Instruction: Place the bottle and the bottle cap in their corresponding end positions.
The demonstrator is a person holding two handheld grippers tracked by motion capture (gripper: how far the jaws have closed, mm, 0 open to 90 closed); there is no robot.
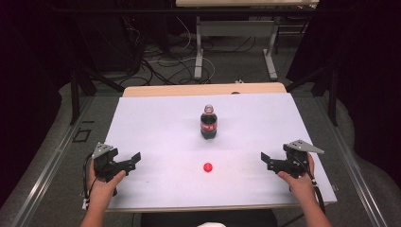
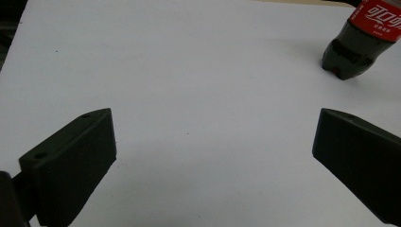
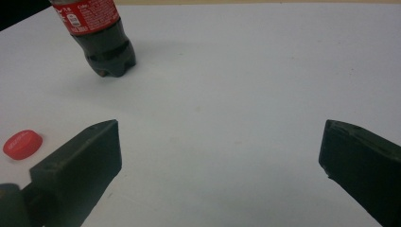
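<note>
A cola bottle (image 1: 209, 123) with a red label stands upright at the middle of the white table (image 1: 156, 118), with no cap on its neck. Its red cap (image 1: 207, 167) lies on the table in front of it. My left gripper (image 1: 135, 160) rests open near the front left, jaws pointing toward the centre. My right gripper (image 1: 265, 160) is open at the front right, facing inward. The left gripper view has the bottle (image 2: 359, 42) at upper right. In the right gripper view the bottle (image 3: 99, 38) is at upper left and the cap (image 3: 22, 144) at far left.
The table's wooden far edge (image 1: 203, 89) shows beyond the white surface. Behind it are a desk frame (image 1: 234, 42) and floor cables (image 1: 161, 61). Dark curtains close in both sides.
</note>
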